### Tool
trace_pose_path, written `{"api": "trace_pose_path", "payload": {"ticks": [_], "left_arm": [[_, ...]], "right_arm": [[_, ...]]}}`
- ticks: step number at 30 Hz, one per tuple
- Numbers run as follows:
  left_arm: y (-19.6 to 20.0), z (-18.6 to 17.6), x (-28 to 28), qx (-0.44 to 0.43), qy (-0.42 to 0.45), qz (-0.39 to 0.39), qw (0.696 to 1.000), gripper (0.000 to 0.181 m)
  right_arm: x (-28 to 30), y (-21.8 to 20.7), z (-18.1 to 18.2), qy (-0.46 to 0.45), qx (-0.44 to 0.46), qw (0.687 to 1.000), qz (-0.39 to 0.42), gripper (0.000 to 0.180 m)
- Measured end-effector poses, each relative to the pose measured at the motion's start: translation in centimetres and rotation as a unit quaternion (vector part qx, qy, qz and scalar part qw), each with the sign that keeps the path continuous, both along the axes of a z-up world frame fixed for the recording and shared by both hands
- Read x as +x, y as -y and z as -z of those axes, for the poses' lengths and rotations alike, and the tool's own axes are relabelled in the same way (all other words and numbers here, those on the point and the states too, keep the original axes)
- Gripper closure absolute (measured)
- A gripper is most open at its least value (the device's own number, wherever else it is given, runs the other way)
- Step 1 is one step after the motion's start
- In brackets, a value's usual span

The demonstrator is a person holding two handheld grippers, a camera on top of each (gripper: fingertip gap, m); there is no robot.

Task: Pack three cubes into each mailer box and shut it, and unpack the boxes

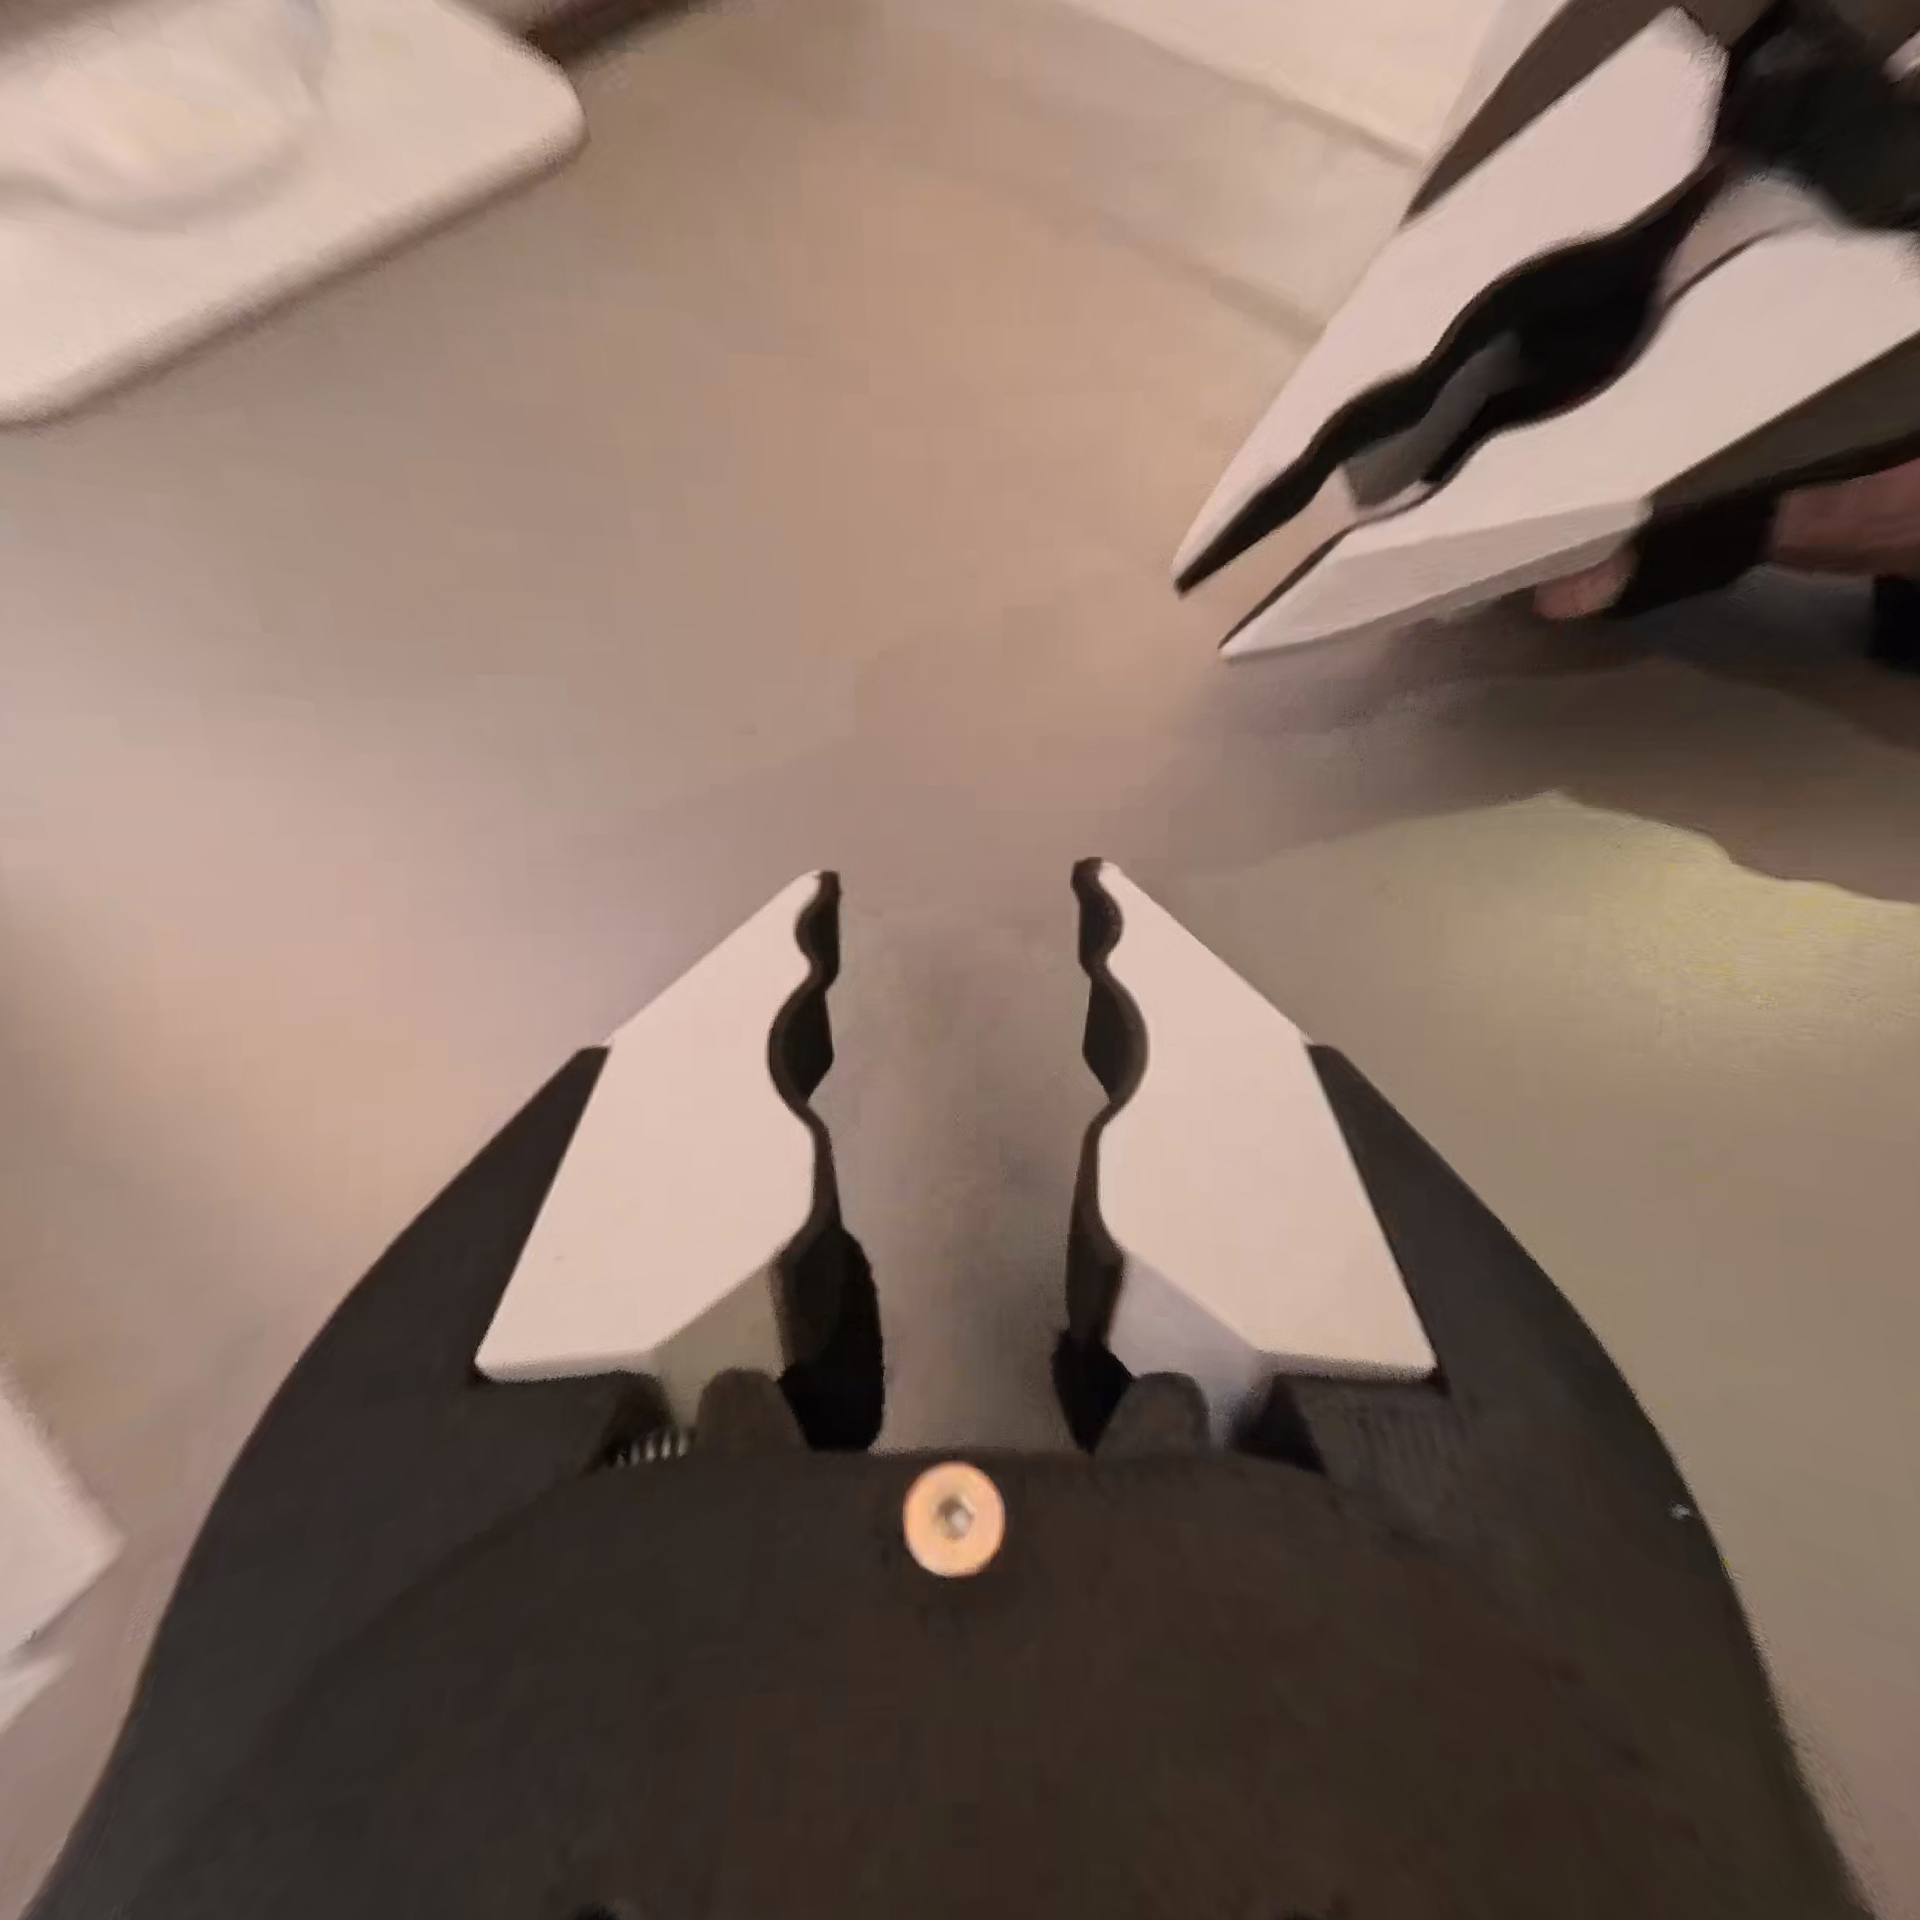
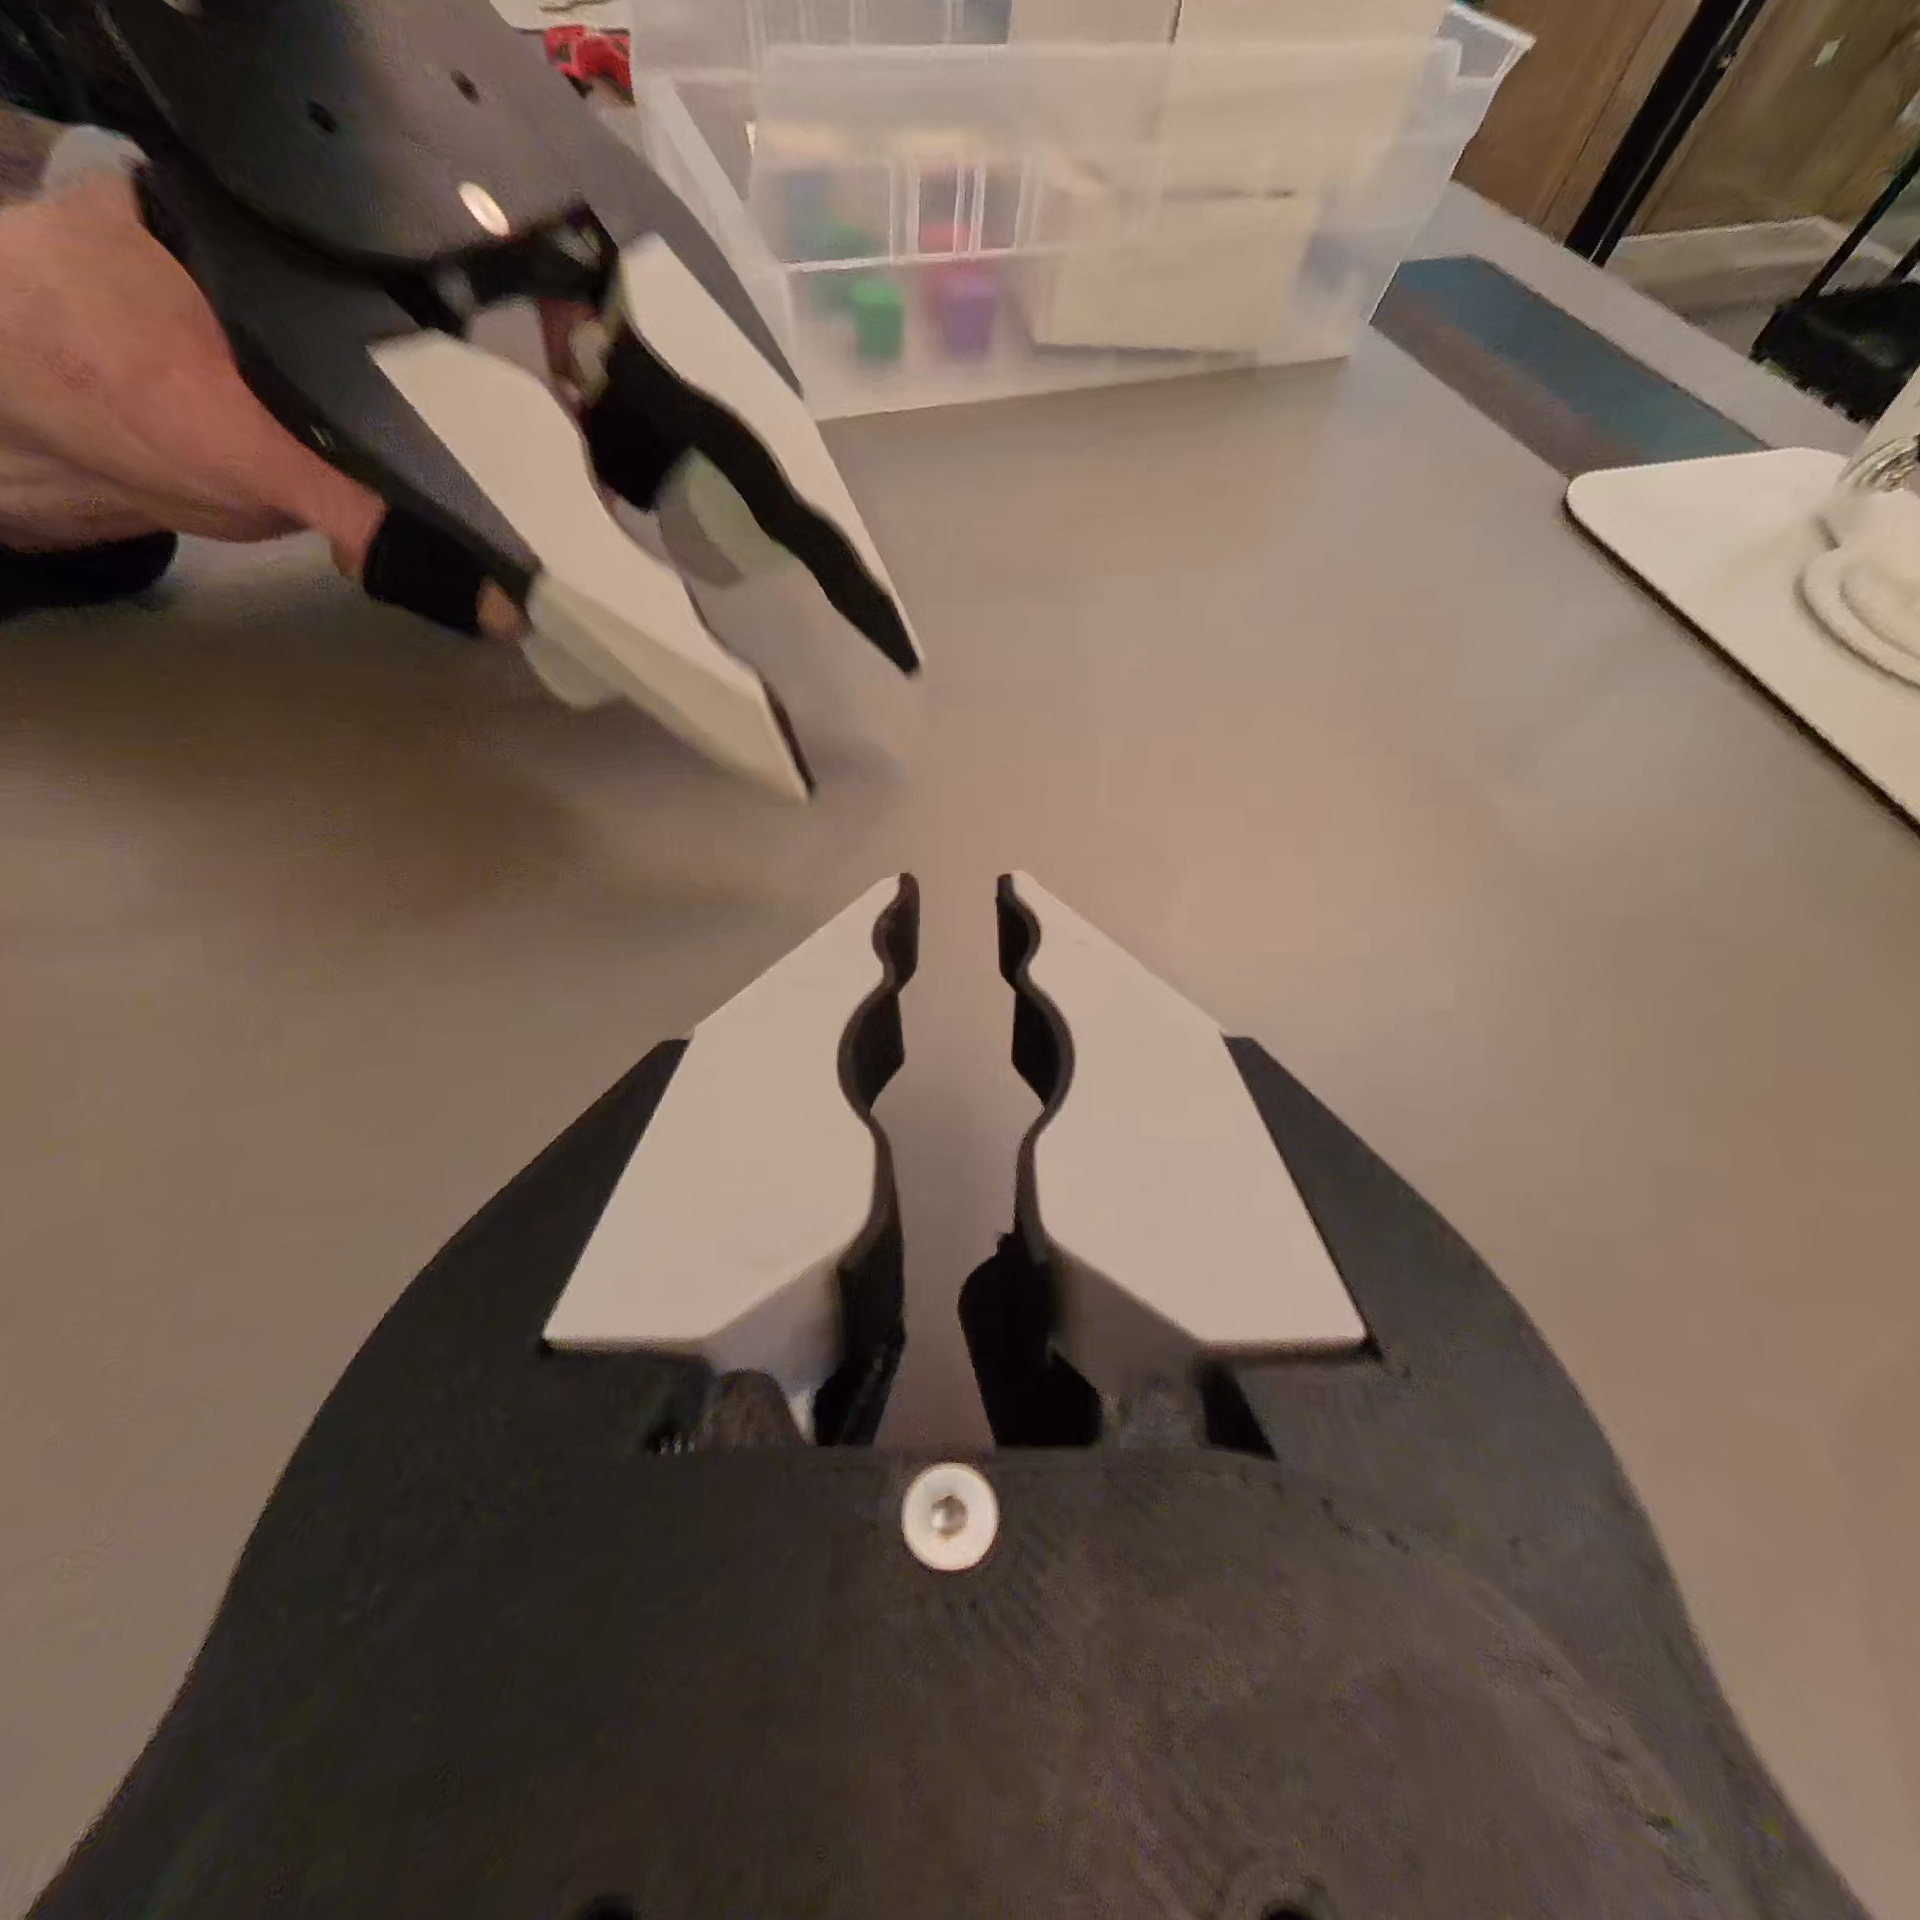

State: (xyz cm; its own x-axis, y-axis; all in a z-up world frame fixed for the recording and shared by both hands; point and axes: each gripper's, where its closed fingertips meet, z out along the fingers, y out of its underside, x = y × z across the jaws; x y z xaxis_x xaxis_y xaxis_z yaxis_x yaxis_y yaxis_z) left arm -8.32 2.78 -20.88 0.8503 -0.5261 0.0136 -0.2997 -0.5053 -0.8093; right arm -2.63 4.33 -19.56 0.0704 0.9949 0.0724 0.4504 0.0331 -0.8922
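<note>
While no cube or mailer box is showing clearly, both grippers are hovering over the bare table (image 2: 1351, 831).
Left gripper (image 1: 956, 883): jaws standing moderately apart, holding nothing.
Right gripper (image 2: 956, 883): jaws standing narrowly apart, holding nothing.
Task things: perhaps inside the clear bin (image 2: 1091, 208) at the far side; I cannot tell.
Nearer gripper: I am judging the left one.

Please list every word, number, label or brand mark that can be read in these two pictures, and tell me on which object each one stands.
There is no text to read in either view.
The left claw and right claw: plain white and black, no marking.
The clear plastic bin: white boxes or cards inside, too blurred to show any writing.
The grey table and white mat: bare of print.
</note>
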Motion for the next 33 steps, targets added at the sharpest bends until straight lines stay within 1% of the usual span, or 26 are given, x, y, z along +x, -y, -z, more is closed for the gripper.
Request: {"api": "trace_pose_path", "payload": {"ticks": [1, 2, 3, 5, 6, 7, 8, 9, 11, 12, 14, 16, 18, 20, 23, 25, 27, 29, 31, 33], "left_arm": [[0.3, -1.6, -0.7, 0.026, 0.0, 0.003, 1.0, 0.134], [0.5, -3.2, -1.7, 0.05, -0.006, 0.0, 0.999, 0.126], [0.7, -5.1, -2.7, 0.079, -0.011, 0.005, 0.997, 0.116], [0.8, -9.3, -5.6, 0.139, -0.035, 0.0, 0.99, 0.088], [0.5, -11.1, -7.7, 0.164, -0.059, -0.011, 0.985, 0.073], [0.1, -12.7, -9.7, 0.179, -0.091, -0.017, 0.979, 0.063], [-0.4, -13.8, -11.8, 0.184, -0.125, -0.013, 0.975, 0.061], [-1.2, -14.7, -13.9, 0.181, -0.155, -0.011, 0.971, 0.052], [-3.1, -15.6, -17.3, 0.16, -0.201, 0.017, 0.966, 0.037], [-4.3, -15.8, -18.9, 0.149, -0.227, 0.034, 0.962, 0.035], [-6.5, -15.4, -21.4, 0.122, -0.273, 0.087, 0.95, 0.031], [-8.3, -13.3, -24.1, 0.047, -0.316, 0.13, 0.938, 0.031], [-10.0, -11.0, -26.6, -0.014, -0.34, 0.163, 0.926, 0.032], [-11.5, -9.1, -29.1, -0.062, -0.36, 0.173, 0.915, 0.028], [-13.5, -7.7, -30.7, -0.082, -0.348, 0.191, 0.914, 0.03], [-14.1, -6.4, -31.0, -0.099, -0.335, 0.207, 0.914, 0.03], [-13.8, -4.1, -32.0, -0.141, -0.353, 0.219, 0.899, 0.023], [-13.2, -2.3, -32.6, -0.175, -0.363, 0.229, 0.886, 0.023], [-13.8, -1.8, -32.8, -0.163, -0.368, 0.232, 0.885, 0.022], [-14.2, -1.9, -32.5, -0.159, -0.352, 0.23, 0.893, 0.025]], "right_arm": [[0.1, 0.0, 0.1, 0.003, -0.001, 1.0, 0.0, 0.169], [0.2, -0.1, 0.1, 0.003, 0.001, 1.0, 0.001, 0.177], [0.4, -0.4, -0.1, -0.002, 0.006, 1.0, 0.006, 0.178], [0.8, -0.8, -0.6, -0.016, 0.006, 1.0, 0.016, 0.176], [1.0, -1.0, -0.7, -0.021, 0.003, 1.0, 0.021, 0.175], [1.1, -1.2, -0.7, -0.023, 0.002, 0.999, 0.026, 0.173], [1.3, -1.3, -0.7, -0.022, 0.003, 0.999, 0.029, 0.171], [1.4, -1.4, -0.7, -0.021, 0.005, 0.999, 0.03, 0.17], [1.5, -1.6, -0.7, -0.022, 0.007, 0.999, 0.031, 0.166], [1.5, -1.6, -0.7, -0.023, 0.006, 0.999, 0.03, 0.165], [1.5, -1.6, -0.7, -0.023, 0.002, 0.999, 0.028, 0.163], [1.5, -1.5, -0.7, -0.024, 0.0, 0.999, 0.021, 0.162], [1.5, -1.5, -0.7, -0.025, -0.007, 0.999, 0.018, 0.162], [1.6, -1.5, -0.7, -0.026, -0.012, 0.999, 0.016, 0.16], [1.5, -1.2, -0.7, -0.024, -0.012, 1.0, 0.008, 0.16], [1.5, -1.1, -0.6, -0.02, -0.01, 1.0, 0.006, 0.158], [1.5, -1.1, -0.4, -0.016, -0.009, 1.0, 0.004, 0.158], [1.5, -1.1, -0.4, -0.016, -0.009, 1.0, 0.005, 0.157], [1.5, -1.1, -0.5, -0.017, -0.01, 1.0, 0.004, 0.157], [1.4, -1.0, -0.4, -0.013, -0.011, 1.0, 0.003, 0.157]]}}
